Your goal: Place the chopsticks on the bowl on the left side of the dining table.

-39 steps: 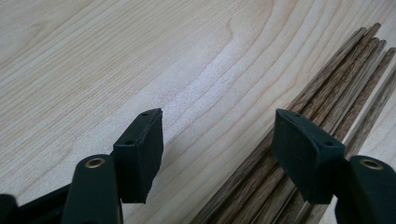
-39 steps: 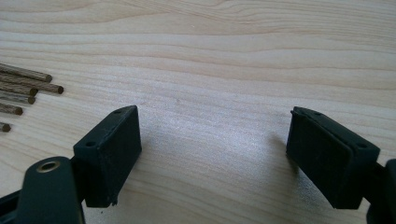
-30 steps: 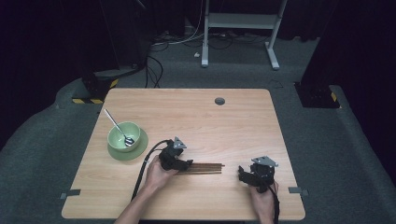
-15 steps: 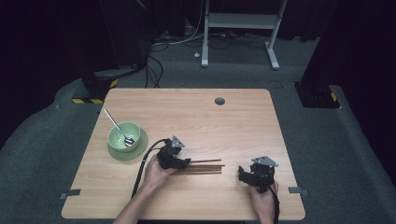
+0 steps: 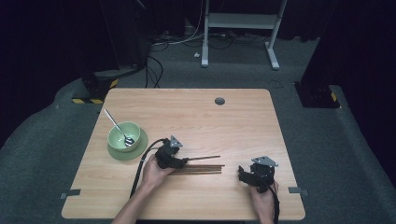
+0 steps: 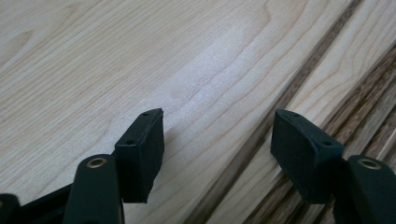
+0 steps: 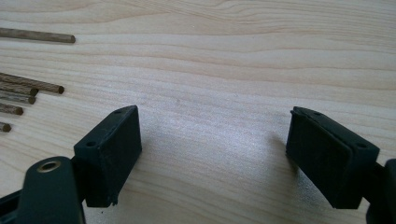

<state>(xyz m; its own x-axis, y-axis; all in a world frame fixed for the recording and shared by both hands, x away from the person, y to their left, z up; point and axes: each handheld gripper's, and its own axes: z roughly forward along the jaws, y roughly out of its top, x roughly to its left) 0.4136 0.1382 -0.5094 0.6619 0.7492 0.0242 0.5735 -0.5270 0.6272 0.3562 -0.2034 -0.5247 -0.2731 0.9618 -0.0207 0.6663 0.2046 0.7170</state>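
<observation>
Several thin dark wooden sticks [image 5: 200, 166] lie lengthwise between my claws, under my spread-jawed, empty left gripper [image 6: 217, 140]; right gripper [image 7: 212, 149] likewise released, farther.

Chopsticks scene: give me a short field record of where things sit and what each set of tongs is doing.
work in hand: chopsticks, a loose bundle of dark wooden sticks lying flat near the front edge of the table
left tongs: open, low over the table, one chopstick between the jaws, not gripped
right tongs: open over bare wood, chopstick tips off to one side
bowl: green, on a green saucer, left part of the table
spoon: metal, resting in the bowl
</observation>
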